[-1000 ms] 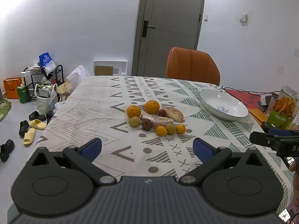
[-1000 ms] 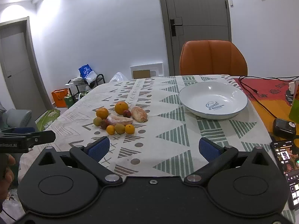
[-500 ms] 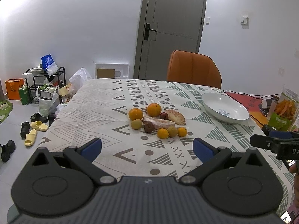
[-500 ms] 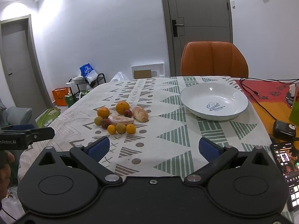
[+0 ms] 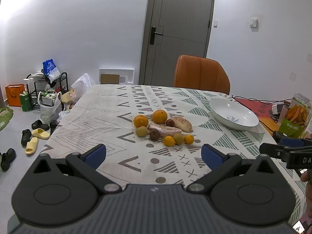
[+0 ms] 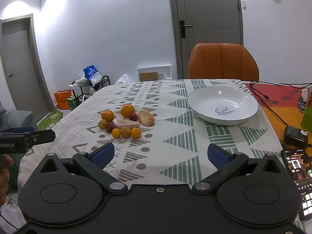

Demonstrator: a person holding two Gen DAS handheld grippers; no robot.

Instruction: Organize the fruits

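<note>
Sitting in a tight cluster on the patterned tablecloth [image 6: 175,140], the fruits [image 6: 124,121] are the landmark: two large oranges [image 5: 159,116] at the back of the cluster, a dark red fruit [image 6: 133,116] touching the right one, and two peeled pale segments [image 6: 126,123] in the middle. Along the cluster's near edge lie a small orange [image 6: 116,133], a greenish round fruit [image 6: 125,132] and another small orange [image 6: 136,133], touching in a row; a second greenish fruit [image 6: 102,124] and a second dark red one [image 6: 110,126] sit at its left side.

To the right of the fruits, well apart from them, stands an empty white bowl [image 6: 243,115] with blue lettering inside. Beyond the fruits an orange chair [image 6: 223,62] faces the table's far edge, with a grey door [image 6: 206,25] behind it.

Nearer than the fruits, the left gripper [image 5: 154,154] hangs above the cloth with its blue pads [image 5: 95,153] spread wide and nothing between them. The right gripper [image 6: 159,154] is likewise spread wide and empty, nearer than the cluster and to its right. A phone [image 6: 298,179] with a lit screen lies at the table's near right corner, well right of the fruits.
</note>
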